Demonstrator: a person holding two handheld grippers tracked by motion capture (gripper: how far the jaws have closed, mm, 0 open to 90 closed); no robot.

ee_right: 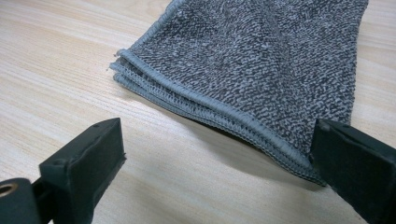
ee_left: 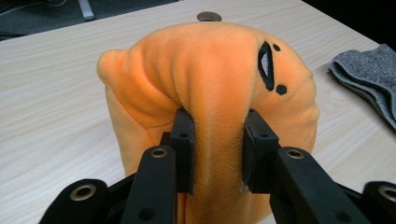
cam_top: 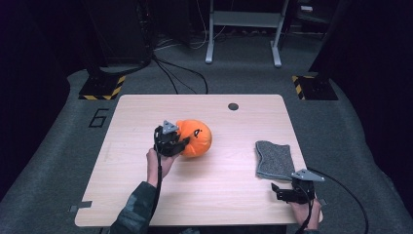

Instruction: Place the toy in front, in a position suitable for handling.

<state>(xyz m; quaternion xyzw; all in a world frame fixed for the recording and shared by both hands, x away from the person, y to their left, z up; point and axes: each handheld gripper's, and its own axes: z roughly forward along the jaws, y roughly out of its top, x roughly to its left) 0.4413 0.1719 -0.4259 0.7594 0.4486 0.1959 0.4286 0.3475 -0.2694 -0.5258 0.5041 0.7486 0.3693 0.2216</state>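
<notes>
I've got the light wooden rectangular table (cam_top: 146, 195) with bare board all around the work: wide clear strip along the far edge up to the small round dark grommet (cam_top: 233, 106), and open surface on the left side and across the near middle. The orange plush pumpkin-like toy with a black stitched face (cam_top: 197, 137) sits slightly left of table centre, well away from every edge. My left gripper (cam_top: 181, 145) is on it from the near-left side; in the left gripper view the jaws are narrowed onto a pinched fold of the plush (ee_left: 219, 140), pads pressed into the fabric on both sides. The folded grey knitted cloth (cam_top: 274, 159) lies near the right edge, well apart from the toy. My right gripper (cam_top: 278, 191) sits at the near-right corner, jaws spread wide, nothing between them, just beside the cloth's stitched near edge (ee_right: 210, 112).
</notes>
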